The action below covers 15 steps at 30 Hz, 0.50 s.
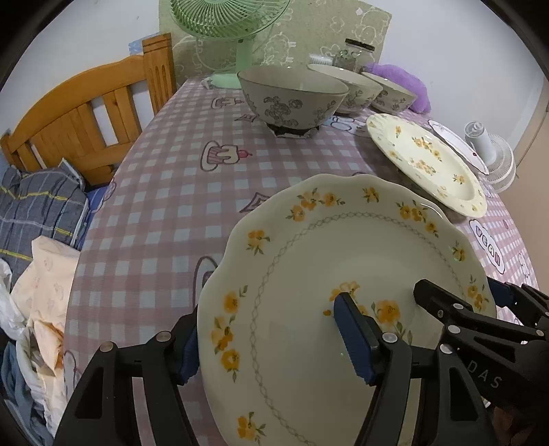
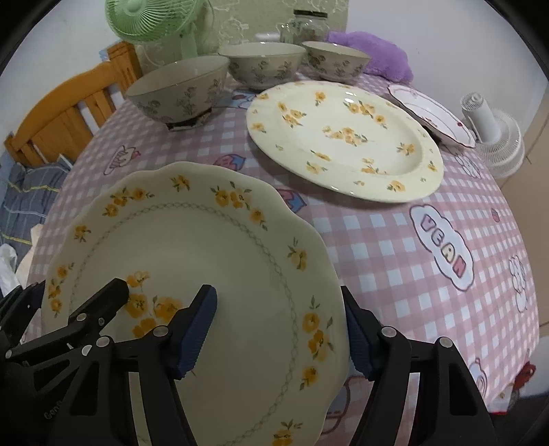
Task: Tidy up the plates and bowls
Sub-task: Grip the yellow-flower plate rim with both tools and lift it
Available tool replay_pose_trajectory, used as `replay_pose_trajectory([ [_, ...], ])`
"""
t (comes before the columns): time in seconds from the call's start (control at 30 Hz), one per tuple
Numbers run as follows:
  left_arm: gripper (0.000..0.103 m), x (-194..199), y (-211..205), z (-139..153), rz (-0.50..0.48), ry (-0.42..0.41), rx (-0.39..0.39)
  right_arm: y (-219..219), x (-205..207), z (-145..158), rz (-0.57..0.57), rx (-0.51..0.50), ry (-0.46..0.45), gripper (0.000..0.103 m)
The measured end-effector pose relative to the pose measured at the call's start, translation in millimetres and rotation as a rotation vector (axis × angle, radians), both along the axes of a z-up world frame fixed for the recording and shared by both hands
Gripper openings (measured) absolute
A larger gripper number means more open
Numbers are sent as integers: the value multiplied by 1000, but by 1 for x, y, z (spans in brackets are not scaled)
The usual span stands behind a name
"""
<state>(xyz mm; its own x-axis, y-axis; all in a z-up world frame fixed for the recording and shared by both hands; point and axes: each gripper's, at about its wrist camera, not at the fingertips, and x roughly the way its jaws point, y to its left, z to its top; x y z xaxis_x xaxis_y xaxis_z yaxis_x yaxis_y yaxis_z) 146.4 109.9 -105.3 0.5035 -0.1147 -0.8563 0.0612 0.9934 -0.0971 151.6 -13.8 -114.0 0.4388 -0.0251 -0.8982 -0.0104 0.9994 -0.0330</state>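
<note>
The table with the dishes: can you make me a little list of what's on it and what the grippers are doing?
nearest plate: scalloped plate, yellow flowers
left gripper: straddles that plate's left rim
right gripper: straddles its right rim
grip: cannot tell if pads press yet
other plates: big flowered plate; white plate with red trim
bowls: three patterned bowls in a row behind
table cover: pink checked tablecloth
also: green fan, glass jar
</note>
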Motion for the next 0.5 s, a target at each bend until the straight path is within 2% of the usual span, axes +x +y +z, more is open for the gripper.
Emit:
replay_pose_trajectory([
  [0.2, 69, -3, -6, 7, -26, 28, 2, -10, -6, 6, -33, 32, 31, 73],
  [0.5, 69, -1, -29, 33, -71, -4, -8, -30, -15, 39, -62, 20, -10, 73],
])
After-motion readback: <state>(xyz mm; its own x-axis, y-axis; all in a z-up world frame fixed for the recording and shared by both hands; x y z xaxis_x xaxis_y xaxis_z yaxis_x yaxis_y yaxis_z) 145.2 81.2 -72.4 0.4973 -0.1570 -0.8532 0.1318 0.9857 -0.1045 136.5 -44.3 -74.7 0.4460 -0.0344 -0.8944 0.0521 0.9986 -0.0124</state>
